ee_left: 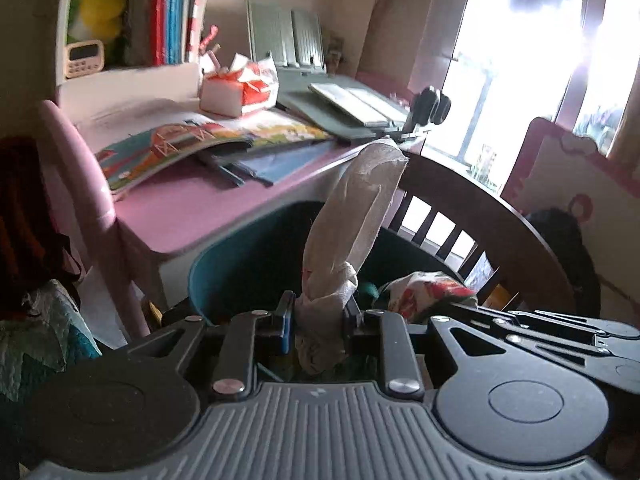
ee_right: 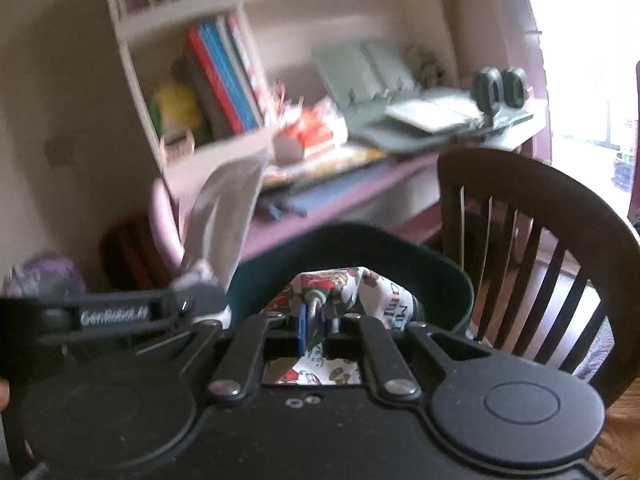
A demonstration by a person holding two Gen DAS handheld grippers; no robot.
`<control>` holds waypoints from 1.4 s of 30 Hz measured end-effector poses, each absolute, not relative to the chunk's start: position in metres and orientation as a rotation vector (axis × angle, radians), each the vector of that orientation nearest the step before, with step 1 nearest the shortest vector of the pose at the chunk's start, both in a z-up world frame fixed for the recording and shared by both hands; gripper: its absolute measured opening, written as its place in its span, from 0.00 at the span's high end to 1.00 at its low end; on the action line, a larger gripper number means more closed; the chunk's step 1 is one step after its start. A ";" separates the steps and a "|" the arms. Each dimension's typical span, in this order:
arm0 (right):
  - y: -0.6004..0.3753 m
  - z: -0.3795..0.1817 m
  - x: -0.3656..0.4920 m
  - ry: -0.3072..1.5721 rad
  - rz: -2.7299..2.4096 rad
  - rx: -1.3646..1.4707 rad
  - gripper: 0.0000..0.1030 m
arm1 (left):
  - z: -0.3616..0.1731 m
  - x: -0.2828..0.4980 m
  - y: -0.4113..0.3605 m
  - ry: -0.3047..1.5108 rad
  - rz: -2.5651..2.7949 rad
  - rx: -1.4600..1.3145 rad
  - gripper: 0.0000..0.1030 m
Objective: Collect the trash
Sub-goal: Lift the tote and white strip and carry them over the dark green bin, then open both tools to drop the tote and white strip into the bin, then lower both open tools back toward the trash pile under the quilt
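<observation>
My left gripper [ee_left: 318, 312] is shut on a crumpled white paper towel [ee_left: 360, 216] that stands up tall from between its fingers. Just beyond it is a dark teal bin [ee_left: 240, 264] with its mouth facing me. My right gripper [ee_right: 318, 316] is shut on a printed red, green and white wrapper [ee_right: 384, 296] at the bin's [ee_right: 440, 276] near rim. In the left wrist view that wrapper [ee_left: 424, 288] shows at the right gripper's [ee_left: 452, 300] tips. The right wrist view is blurred; the left gripper [ee_right: 192, 300] and its paper towel [ee_right: 224, 216] show at its left.
A pink desk [ee_left: 192, 200] behind the bin carries picture books [ee_left: 168, 148], a tissue box [ee_left: 224, 96] and a grey book stand [ee_left: 344, 108]. A dark wooden chair [ee_right: 532, 232] stands right of the bin. Shelves of books [ee_left: 172, 12] rise behind, with a bright window [ee_left: 520, 60] at the right.
</observation>
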State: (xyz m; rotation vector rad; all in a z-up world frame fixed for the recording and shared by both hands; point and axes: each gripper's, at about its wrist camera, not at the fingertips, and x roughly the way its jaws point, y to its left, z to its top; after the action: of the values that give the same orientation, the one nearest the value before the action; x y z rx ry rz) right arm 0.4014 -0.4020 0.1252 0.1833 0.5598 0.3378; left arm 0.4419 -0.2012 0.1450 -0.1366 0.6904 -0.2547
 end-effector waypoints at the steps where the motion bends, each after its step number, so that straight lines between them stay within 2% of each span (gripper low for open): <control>1: -0.401 0.123 0.404 0.574 0.341 0.170 0.94 | 0.142 0.445 -0.203 0.698 -0.252 -0.130 0.78; 12: -0.388 0.105 0.417 0.642 0.319 0.051 0.90 | 0.101 0.476 -0.222 0.817 -0.232 -0.044 0.77; 13: -0.388 0.103 0.419 0.648 0.315 0.049 0.88 | 0.098 0.476 -0.222 0.815 -0.230 -0.044 0.77; 15: -0.386 0.100 0.421 0.660 0.310 0.040 0.73 | 0.097 0.476 -0.223 0.810 -0.241 -0.045 0.76; 16: -0.385 0.099 0.420 0.657 0.305 0.029 0.71 | 0.097 0.476 -0.224 0.813 -0.246 -0.048 0.75; 18: -0.384 0.097 0.417 0.651 0.297 0.010 0.69 | 0.098 0.475 -0.225 0.809 -0.249 -0.051 0.68; 19: -0.384 0.096 0.415 0.648 0.297 0.007 0.69 | 0.100 0.473 -0.225 0.803 -0.247 -0.050 0.62; 20: -0.384 0.096 0.413 0.644 0.298 0.008 0.69 | 0.101 0.471 -0.224 0.793 -0.248 -0.053 0.51; 22: -0.384 0.099 0.409 0.635 0.299 0.012 0.69 | 0.106 0.467 -0.224 0.776 -0.246 -0.055 0.40; 37: -0.372 0.138 0.339 0.557 0.360 0.006 0.66 | 0.147 0.391 -0.182 0.694 -0.253 -0.082 0.40; 42: -0.357 0.153 0.310 0.525 0.394 -0.009 0.63 | 0.157 0.356 -0.161 0.677 -0.249 -0.089 0.39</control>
State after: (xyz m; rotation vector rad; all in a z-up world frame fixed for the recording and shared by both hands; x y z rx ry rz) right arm 0.3101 -0.3572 0.1535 -0.0091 0.5251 0.3938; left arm 0.3564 -0.1613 0.1567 -0.0891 0.6769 -0.2488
